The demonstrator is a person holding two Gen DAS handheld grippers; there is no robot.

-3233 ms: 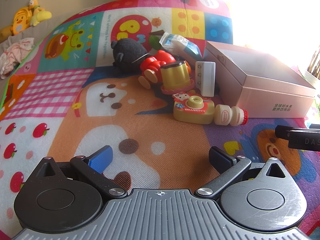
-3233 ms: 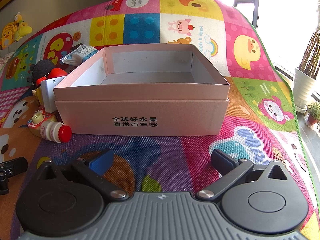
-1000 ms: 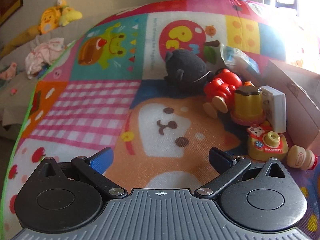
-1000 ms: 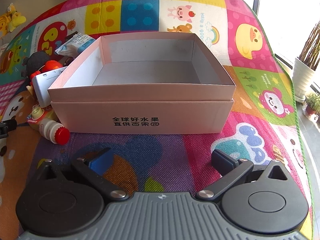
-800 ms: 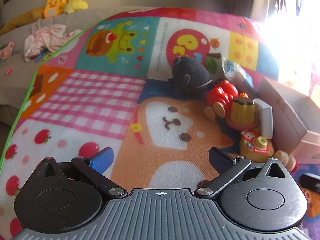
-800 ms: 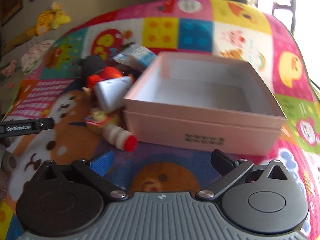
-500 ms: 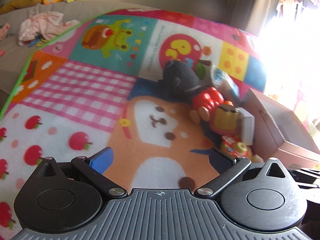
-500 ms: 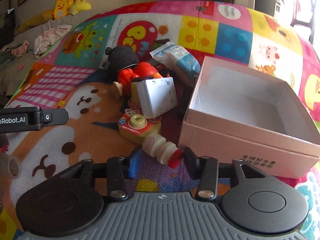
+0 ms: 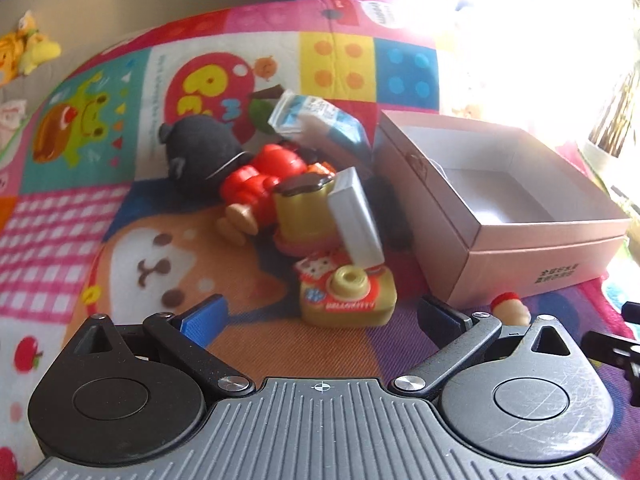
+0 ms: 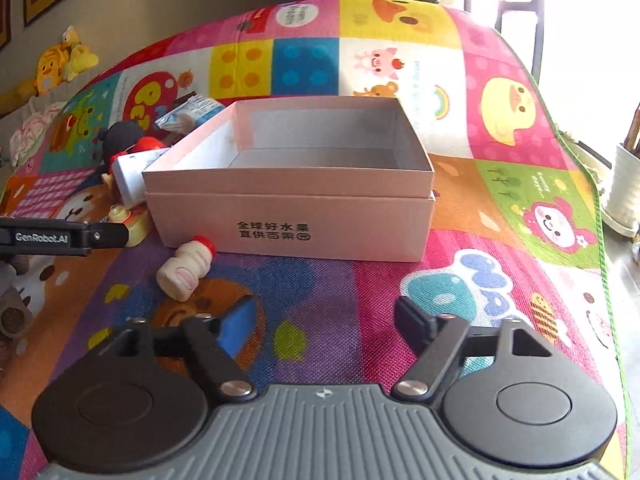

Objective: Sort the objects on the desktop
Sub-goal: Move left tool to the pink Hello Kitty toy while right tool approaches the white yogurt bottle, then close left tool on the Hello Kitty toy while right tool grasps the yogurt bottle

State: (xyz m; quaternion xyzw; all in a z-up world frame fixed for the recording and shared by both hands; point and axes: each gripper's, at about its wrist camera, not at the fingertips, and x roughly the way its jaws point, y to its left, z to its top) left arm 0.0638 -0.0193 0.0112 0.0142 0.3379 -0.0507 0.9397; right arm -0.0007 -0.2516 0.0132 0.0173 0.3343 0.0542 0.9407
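Note:
An empty pink cardboard box (image 10: 360,220) stands open on the colourful play mat, and shows at the right of the left wrist view (image 9: 540,256). A small white bottle with a red cap (image 10: 186,268) lies on its side by the box's front left corner. My right gripper (image 10: 326,320) is short of it and to its right, its jaws opening with nothing between them. My left gripper (image 9: 320,314) is open, just short of a gold toy camera (image 9: 348,296). Behind the camera are piled a white block (image 9: 356,216), a gold cup (image 9: 304,208), a red figure (image 9: 260,180), a black plush (image 9: 200,152) and a blue-white packet (image 9: 320,120).
The left gripper's arm (image 10: 60,236) reaches in from the left edge of the right wrist view. A white plant pot (image 10: 626,196) stands on the floor past the mat's right edge. Yellow plush toys (image 10: 64,64) and a heap of cloth lie on the sofa behind.
Half a second ago the right jaws were narrowed around the bottle; they have since spread and drawn back, and the bottle lies by the box's front. The left view swung right toward the toys.

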